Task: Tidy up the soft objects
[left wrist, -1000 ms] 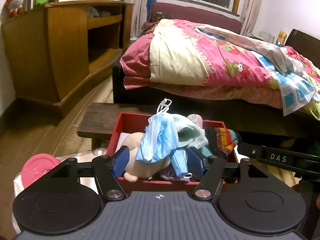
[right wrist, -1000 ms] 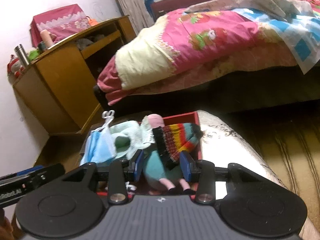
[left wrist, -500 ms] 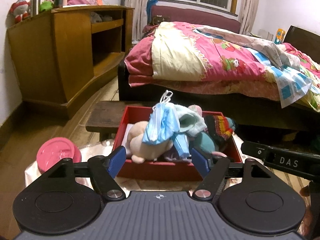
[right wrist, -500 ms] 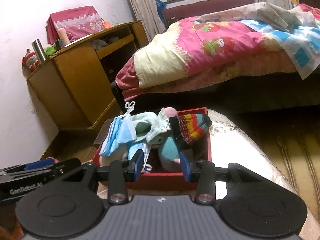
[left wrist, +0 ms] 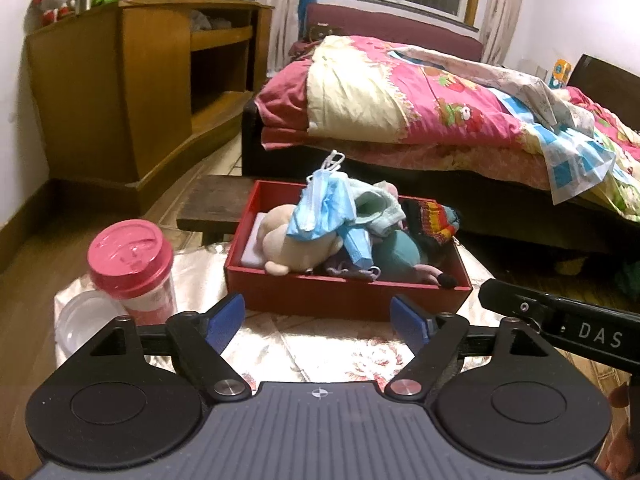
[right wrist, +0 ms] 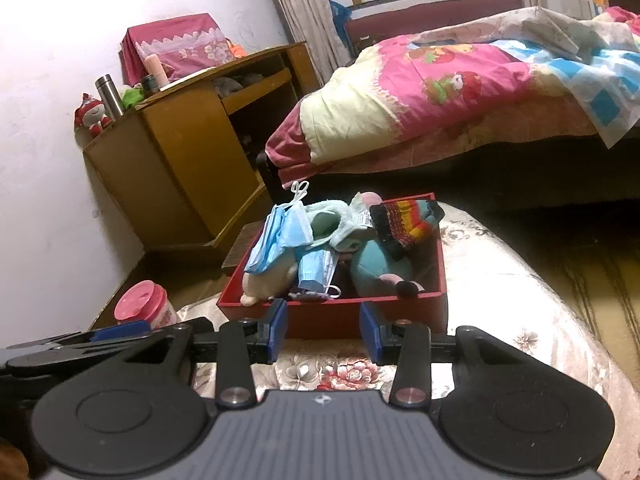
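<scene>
A red box [left wrist: 344,296] [right wrist: 424,312] sits on the floral-covered table, piled with soft things. Blue face masks [left wrist: 324,208] [right wrist: 280,236] drape over a beige plush [left wrist: 296,248]. Beside them lie a pale green cloth [left wrist: 376,204], a teal plush [left wrist: 400,250] [right wrist: 380,264] and a rainbow-striped knit piece [left wrist: 432,220] [right wrist: 408,220]. My left gripper [left wrist: 318,312] hangs short of the box's front wall, its jaws opening with nothing between them. My right gripper [right wrist: 324,320] also hangs just short of that wall, its pads a narrow gap apart and empty.
A pink-lidded cup [left wrist: 132,264] [right wrist: 140,306] and a clear plastic lid [left wrist: 84,320] stand left of the box. A dark wooden bench [left wrist: 216,204] is behind the table, then a bed with a pink quilt [left wrist: 400,100]. A wooden cabinet [left wrist: 120,92] fills the left.
Both grippers have drawn back from the box, which now lies wholly beyond their fingertips. The left jaws have spread wider. The soft things stay in the box.
</scene>
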